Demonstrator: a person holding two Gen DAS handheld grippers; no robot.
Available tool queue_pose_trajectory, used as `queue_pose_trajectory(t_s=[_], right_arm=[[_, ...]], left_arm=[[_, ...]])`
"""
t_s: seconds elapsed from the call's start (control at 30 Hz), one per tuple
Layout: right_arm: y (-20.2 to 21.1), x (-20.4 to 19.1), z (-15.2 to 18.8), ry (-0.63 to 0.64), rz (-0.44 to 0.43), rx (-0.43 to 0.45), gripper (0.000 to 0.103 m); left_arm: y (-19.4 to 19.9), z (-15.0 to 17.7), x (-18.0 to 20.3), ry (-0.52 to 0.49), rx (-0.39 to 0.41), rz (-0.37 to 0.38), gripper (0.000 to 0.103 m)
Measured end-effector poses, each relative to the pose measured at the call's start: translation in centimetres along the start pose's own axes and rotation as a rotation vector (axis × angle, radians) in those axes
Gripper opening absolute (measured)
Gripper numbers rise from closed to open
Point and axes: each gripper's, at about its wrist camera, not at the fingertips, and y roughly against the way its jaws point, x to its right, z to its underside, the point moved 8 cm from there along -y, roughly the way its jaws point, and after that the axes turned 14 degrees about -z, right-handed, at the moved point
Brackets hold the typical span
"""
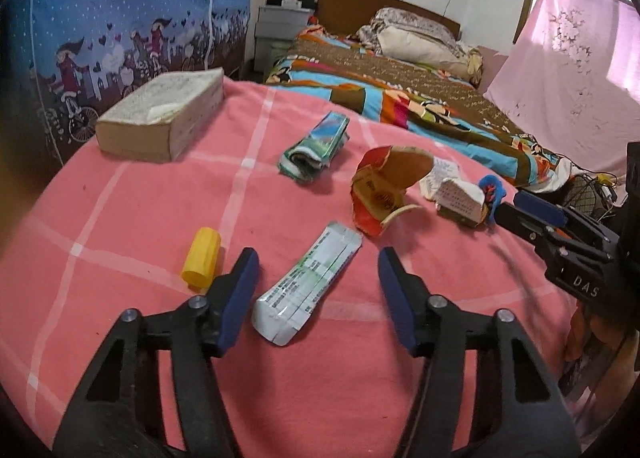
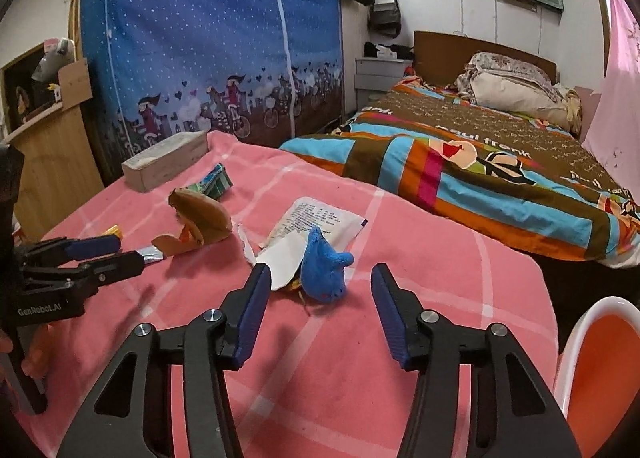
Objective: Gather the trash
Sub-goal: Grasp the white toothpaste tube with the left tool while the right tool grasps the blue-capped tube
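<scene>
1. The left gripper (image 1: 316, 298) hung over a flat white-and-green sachet (image 1: 306, 284) lying on the pink checked cloth (image 1: 120, 217) of the tabletop. Its fingers (image 1: 236, 298) stood parted, 1 on each side of the sachet, gripping nothing.
2. The right gripper (image 2: 320, 306) was aimed at a small blue fuzzy piece (image 2: 322, 272) touching a torn white paper wrapper (image 2: 280, 262). Its fingers (image 2: 254, 314) were also apart and empty.
3. To do the pickup well, the left fingers probably needed to drop until the pads bracketed the sachet's long edges, then pinch; a thin, flat packet would likely slip under pads that closed too high.
4. A yellow cap (image 1: 202, 260) sat just beside the left finger, so a straight descent would have avoided nudging it.
5. The right side probably wanted the blue piece alone; closing wide might have caught the wrapper too.
6. A crumpled red-and-tan packet (image 1: 380, 193) and a folded green wrapper (image 1: 316, 145) waited farther back, near a tissue box (image 1: 164, 113).
</scene>
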Motion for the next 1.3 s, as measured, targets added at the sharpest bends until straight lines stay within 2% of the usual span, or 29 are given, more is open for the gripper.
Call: queue_pose_trajectory(t_s=[0.1, 0.23, 0.33, 0.6, 0.97, 1.3], right_arm=[[-0.6, 0.5, -0.2, -0.024, -0.019, -0.011, 0.047], [-0.9, 1.4, -0.5, -0.082, -0.054, -0.006, 0.039], [-1.1, 1.7, -0.4, -0.114, -0.077, -0.011, 0.028], [-0.7, 0.6, -0.5, -0.073, -0.077, 0.005, 0.026], [1.8, -0.9, -0.6, 0.012, -0.056, 0.097, 0.025], [4.5, -2.5, -0.6, 0.101, -0.046, 0.202, 0.025]], left_arm=[[0.0, 0.1, 0.0, -0.006, -0.009, 0.001, 0.058], [0.0, 0.1, 0.3, -0.023, -0.014, 0.003, 0.058], [-0.1, 0.2, 0.5, -0.037, -0.018, 0.003, 0.049], [0.1, 0.4, 1.1, -0.048, -0.023, 0.025, 0.026], [2.1, 1.1, 1.7, 0.007, 0.027, 0.068, 0.024], [5.3, 0.3, 2.4, 0.055, 0.183, 0.106, 0.024]])
